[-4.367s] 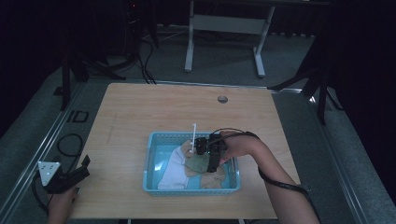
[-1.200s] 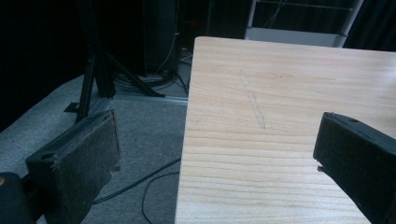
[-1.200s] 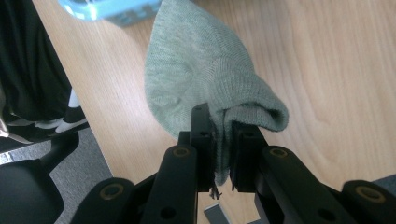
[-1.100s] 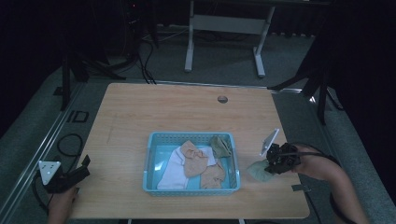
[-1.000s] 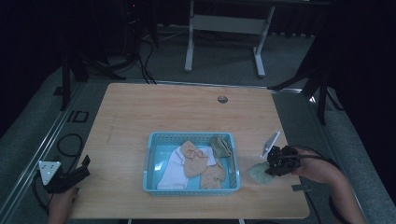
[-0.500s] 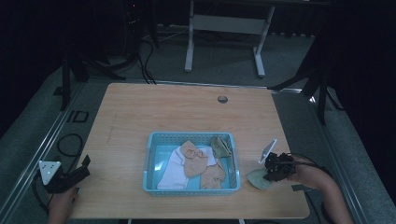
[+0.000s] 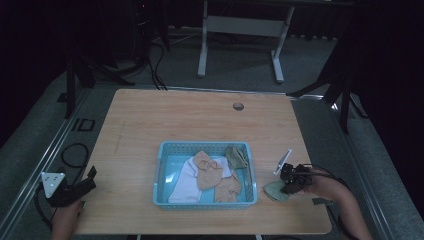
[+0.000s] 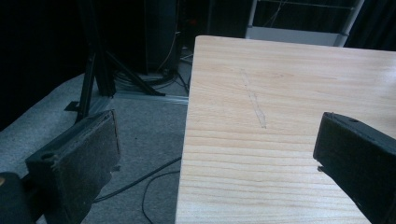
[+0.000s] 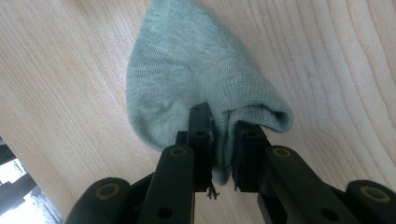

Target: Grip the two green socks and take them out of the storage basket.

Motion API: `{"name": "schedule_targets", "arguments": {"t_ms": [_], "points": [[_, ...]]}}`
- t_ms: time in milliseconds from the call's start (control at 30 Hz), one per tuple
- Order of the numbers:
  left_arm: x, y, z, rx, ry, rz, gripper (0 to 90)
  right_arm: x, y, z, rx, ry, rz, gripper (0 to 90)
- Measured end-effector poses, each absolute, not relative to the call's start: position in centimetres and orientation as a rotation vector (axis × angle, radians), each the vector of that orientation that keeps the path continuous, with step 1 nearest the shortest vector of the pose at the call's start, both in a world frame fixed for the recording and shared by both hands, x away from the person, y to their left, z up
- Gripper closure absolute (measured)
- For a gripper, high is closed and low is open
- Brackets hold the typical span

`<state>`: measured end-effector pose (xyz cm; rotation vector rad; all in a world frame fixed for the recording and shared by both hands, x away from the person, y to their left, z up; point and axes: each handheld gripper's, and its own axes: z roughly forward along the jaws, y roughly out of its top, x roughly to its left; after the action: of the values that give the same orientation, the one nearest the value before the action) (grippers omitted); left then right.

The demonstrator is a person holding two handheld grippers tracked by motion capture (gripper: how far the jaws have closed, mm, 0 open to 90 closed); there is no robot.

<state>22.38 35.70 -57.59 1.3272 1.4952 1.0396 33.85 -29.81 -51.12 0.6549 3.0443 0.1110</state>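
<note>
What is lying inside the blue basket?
Inside the blue basket lie a white cloth, tan socks and an olive sock. Anything beneath this pile is covered.

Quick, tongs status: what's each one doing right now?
Left tongs: open, holding nothing, over the table's left edge.
Right tongs: closed on the green sock, which lies on the table beside the blue basket.

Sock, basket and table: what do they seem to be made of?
Sock: pale green knit fabric, matte, with a ribbed cuff and fine stitch texture. Basket: light blue, likely plastic, with latticed walls. Table: light wood or wood-look laminate, smooth, with visible grain lines.
</note>
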Motion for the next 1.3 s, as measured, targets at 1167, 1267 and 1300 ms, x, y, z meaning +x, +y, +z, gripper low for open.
{"name": "schedule_targets", "arguments": {"t_ms": [1167,1267,1300], "points": [[22.4,35.7,-57.6,1.330,1.495,1.034,0.7,35.6,-22.1,-42.7,0.424,3.007,0.092,53.6],[22.4,35.8,-57.6,1.328,1.494,1.034,0.7,35.7,-21.2,-42.7,0.404,3.010,0.093,53.6],[22.4,35.8,-57.6,1.328,1.493,1.033,0.7,35.8,-20.3,-42.7,0.376,3.012,0.090,53.6]]}}
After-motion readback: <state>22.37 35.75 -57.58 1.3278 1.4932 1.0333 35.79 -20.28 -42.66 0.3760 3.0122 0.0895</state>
